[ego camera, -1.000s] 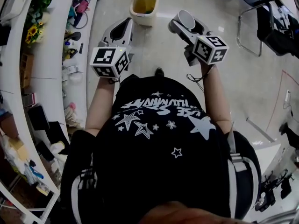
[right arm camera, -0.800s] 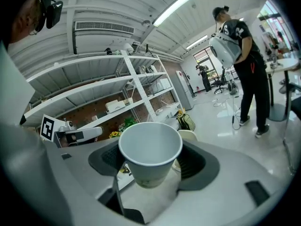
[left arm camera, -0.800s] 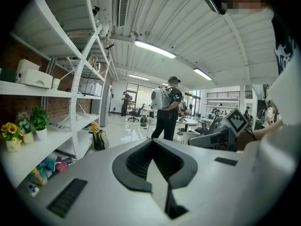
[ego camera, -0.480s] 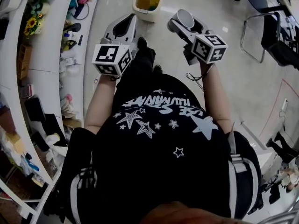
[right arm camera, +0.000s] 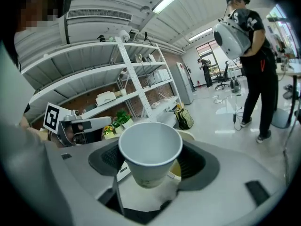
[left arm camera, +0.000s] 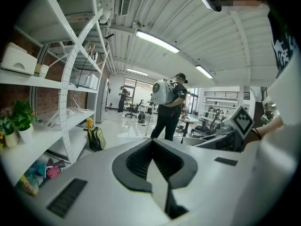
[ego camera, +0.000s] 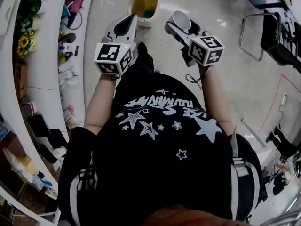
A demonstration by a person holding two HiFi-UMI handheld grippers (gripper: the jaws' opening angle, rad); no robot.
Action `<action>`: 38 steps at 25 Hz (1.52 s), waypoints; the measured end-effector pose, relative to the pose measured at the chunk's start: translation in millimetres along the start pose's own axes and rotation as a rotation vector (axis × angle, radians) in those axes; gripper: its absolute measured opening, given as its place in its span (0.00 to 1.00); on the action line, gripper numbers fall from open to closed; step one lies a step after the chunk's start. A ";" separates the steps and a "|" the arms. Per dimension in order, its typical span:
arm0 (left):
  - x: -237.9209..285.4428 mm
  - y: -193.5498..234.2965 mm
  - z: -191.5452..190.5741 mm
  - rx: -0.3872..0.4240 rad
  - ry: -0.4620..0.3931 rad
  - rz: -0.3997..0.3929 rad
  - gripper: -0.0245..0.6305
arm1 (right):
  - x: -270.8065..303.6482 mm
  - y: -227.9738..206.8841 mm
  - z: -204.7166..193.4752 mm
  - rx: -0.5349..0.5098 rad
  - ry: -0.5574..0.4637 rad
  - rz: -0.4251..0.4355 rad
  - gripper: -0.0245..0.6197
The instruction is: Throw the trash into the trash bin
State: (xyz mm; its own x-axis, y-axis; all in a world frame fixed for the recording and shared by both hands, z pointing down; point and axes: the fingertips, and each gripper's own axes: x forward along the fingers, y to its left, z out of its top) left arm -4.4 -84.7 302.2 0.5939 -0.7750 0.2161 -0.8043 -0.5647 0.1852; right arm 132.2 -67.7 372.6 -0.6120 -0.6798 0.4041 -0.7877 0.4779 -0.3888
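Note:
The trash bin (ego camera: 145,4) stands on the floor ahead, cream, lid up, with a yellow liner inside. My right gripper (ego camera: 176,23) is shut on a white paper cup (ego camera: 181,20), upright and empty, just right of the bin. In the right gripper view the cup (right arm camera: 150,150) fills the middle between the jaws, and the bin's rim (right arm camera: 189,135) shows behind it. My left gripper (ego camera: 130,20) is level with it on the left, just short of the bin. Its jaws meet, with nothing between them (left arm camera: 153,147).
White curved shelves (ego camera: 44,74) with flowers and small items run along the left. A metal chair (ego camera: 254,29) stands at the right. Another person (right arm camera: 251,55) with a white backpack stands farther off; a yellow-green backpack (left arm camera: 95,138) lies by the shelves.
Both grippers have moved forward toward the bin with the cup still held. The person carrying them has stepped forward, and the shelves have slid back in the head view.

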 end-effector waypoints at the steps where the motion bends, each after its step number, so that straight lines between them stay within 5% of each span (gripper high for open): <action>1: 6.8 8.5 0.1 -0.003 0.006 0.001 0.05 | 9.9 -2.2 2.8 -0.007 0.009 -0.002 0.55; 21: 105.4 135.9 -11.7 -0.094 0.096 -0.037 0.05 | 158.5 -34.9 42.2 -0.011 0.089 -0.068 0.55; 38: 178.4 174.1 -74.0 -0.085 0.206 0.104 0.05 | 216.5 -107.8 12.2 -0.042 0.188 -0.029 0.55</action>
State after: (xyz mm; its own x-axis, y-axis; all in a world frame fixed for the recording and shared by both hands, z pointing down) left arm -36.9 -300.2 443.9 0.5070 -0.7483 0.4278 -0.8617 -0.4525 0.2297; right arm 85.4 -273.2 491.8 -0.5882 -0.5801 0.5636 -0.8053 0.4847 -0.3415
